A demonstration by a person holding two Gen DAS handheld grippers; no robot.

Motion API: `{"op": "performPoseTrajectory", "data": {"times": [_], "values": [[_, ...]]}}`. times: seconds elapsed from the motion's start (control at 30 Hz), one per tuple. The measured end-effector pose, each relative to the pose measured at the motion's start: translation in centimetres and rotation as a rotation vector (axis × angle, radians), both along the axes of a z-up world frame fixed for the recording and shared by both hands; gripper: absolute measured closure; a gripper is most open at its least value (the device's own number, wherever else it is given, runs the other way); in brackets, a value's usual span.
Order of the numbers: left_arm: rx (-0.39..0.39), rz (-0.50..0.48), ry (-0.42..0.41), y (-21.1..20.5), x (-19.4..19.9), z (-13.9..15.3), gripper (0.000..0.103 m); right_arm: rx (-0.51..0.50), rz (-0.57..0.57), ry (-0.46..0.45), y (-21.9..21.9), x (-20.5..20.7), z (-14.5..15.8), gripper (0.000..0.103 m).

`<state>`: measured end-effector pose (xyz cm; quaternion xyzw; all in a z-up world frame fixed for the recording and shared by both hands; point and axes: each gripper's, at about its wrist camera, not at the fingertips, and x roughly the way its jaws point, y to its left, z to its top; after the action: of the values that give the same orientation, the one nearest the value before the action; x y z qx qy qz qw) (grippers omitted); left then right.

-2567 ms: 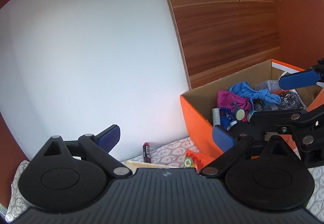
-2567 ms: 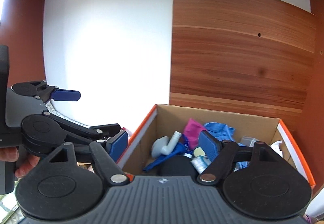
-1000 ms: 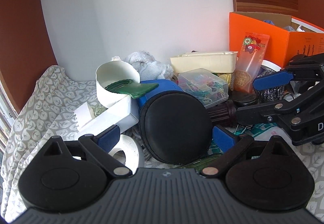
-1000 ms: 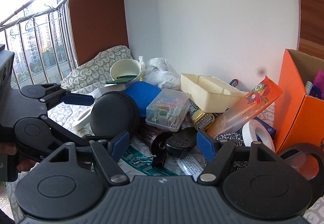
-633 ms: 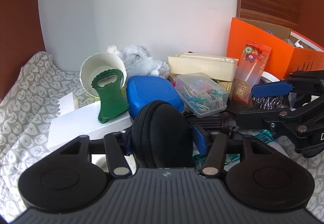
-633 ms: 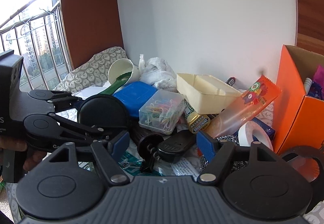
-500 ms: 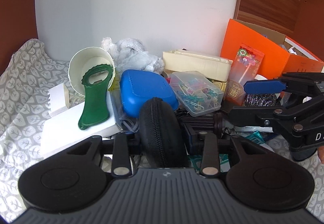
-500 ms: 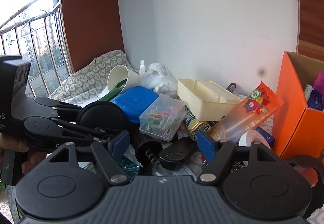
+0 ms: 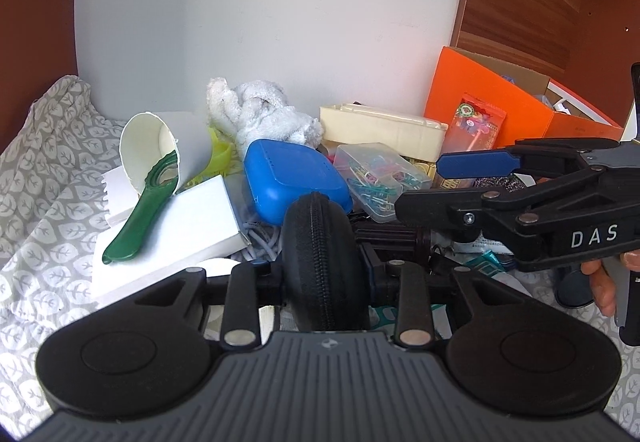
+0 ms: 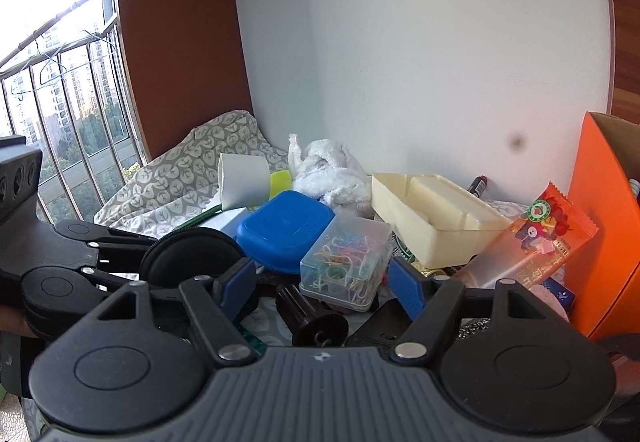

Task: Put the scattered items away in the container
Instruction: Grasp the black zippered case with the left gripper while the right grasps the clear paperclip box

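Observation:
A round black zip case (image 9: 320, 242) stands edge-on between the pads of my left gripper (image 9: 324, 274), whose jaws are closing and pressing on it from both sides. From the right wrist view the same case (image 10: 188, 254) shows at the left, in that gripper's fingers. My right gripper (image 10: 322, 288) hangs open over the pile, with nothing between its blue pads; it also reaches in from the right as right gripper (image 9: 440, 186). The orange cardboard box (image 9: 480, 90) stands at the far right, with some items inside.
On the leaf-print cloth lie a blue hard case (image 9: 292, 182), a clear box of paper clips (image 9: 380, 178), a cream tray (image 9: 384, 126), a white towel (image 9: 260, 114), a paper cup (image 9: 148, 146), a green bottle opener (image 9: 140, 218), a white box (image 9: 176, 238) and a snack packet (image 9: 476, 130).
My left gripper went from wide open around the black case to shut on it, and the case turned edge-on and came up a little. The right gripper stayed open and nearly still.

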<state>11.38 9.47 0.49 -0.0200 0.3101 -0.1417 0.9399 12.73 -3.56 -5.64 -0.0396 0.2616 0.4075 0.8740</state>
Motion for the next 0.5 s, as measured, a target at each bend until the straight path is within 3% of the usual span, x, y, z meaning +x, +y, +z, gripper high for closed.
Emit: {"op": "performPoseTrajectory", "data": {"times": [0.37,0.4,0.43,0.5], "values": [[0.023,-0.005,-0.02,-0.3,0.1,-0.3,0.072,-0.042,-0.074,-0.01,2.1,1.4,-0.1,0.028],[0.023,-0.006,-0.019,-0.3,0.2,-0.3,0.072,-0.058,-0.073,-0.017,2.4,1.6,-0.4,0.03],[0.02,-0.01,-0.017,-0.3,0.2,-0.4,0.072,-0.082,-0.066,-0.022,2.6,1.8,-0.6,0.048],[0.021,-0.019,-0.016,-0.3,0.2,-0.5,0.072,-0.119,-0.061,-0.042,2.9,1.8,-1.0,0.054]]}}
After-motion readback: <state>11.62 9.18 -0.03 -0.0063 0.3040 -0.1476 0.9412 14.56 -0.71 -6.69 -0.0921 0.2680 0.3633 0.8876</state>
